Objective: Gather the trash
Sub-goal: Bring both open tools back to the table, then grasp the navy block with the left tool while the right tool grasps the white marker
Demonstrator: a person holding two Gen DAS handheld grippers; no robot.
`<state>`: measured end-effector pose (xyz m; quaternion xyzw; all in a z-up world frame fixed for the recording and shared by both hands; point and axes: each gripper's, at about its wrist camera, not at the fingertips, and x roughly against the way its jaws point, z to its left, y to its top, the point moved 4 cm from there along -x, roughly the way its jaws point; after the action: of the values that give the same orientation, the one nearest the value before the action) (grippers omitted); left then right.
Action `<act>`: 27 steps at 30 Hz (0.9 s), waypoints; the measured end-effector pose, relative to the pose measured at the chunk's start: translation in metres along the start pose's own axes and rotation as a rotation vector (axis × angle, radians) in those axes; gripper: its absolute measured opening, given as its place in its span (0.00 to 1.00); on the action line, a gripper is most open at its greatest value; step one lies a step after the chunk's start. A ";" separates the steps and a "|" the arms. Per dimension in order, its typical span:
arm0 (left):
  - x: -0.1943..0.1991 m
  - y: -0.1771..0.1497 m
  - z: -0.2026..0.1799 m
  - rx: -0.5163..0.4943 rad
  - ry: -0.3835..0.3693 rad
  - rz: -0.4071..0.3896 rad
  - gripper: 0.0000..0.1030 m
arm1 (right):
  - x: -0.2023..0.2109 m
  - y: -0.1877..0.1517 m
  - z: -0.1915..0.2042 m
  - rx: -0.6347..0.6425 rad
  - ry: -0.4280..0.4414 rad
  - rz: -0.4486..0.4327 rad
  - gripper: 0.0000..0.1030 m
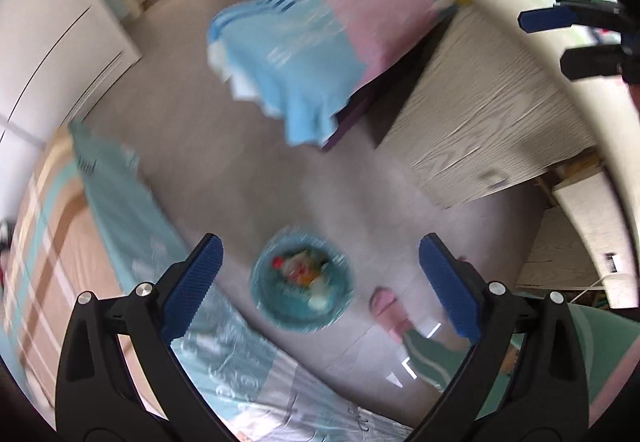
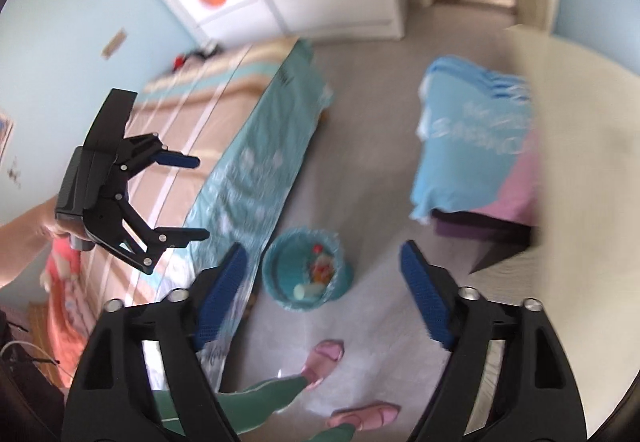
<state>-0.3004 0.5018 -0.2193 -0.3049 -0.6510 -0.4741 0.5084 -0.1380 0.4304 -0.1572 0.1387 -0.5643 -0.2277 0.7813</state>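
Left wrist view:
Left gripper: fingers spread wide, nothing between them.
Bin: teal, on the floor just beside the near bed, framed between the fingers; scraps of trash lie inside, blurred.
Right gripper: at the upper right edge, fingers apart, empty.
Far bed: blue and pink cover, well apart from the bin.

Right wrist view:
Right gripper: wide, holding nothing.
Bin: below, lined with a bag, touching or nearly touching the near bed; trash in it.
Left gripper: out over the near bed, fingers apart, empty.
Feet: pink slippers near the bin.

Step, as I judge: both grippers empty above the bin, so either between pieces or turning to the bag.
Next move: find loose trash; none is plainly visible outside the bin. Otherwise lower to the bag rim and pinch it.
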 end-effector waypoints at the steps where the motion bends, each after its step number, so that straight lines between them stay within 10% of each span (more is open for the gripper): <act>1: 0.006 0.013 -0.011 -0.023 -0.015 -0.013 0.93 | 0.016 -0.003 -0.006 -0.010 -0.010 -0.029 0.81; 12: 0.035 0.160 -0.206 -0.376 -0.119 -0.130 0.93 | 0.209 -0.110 -0.138 -0.205 -0.237 -0.216 0.85; 27: -0.039 0.285 -0.538 -0.688 -0.304 -0.132 0.93 | 0.366 -0.328 -0.343 -0.405 -0.549 -0.156 0.85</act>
<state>0.1623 0.1099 -0.1513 -0.4818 -0.5401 -0.6460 0.2426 0.2151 -0.0521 -0.1246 -0.0430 -0.6844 -0.4230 0.5922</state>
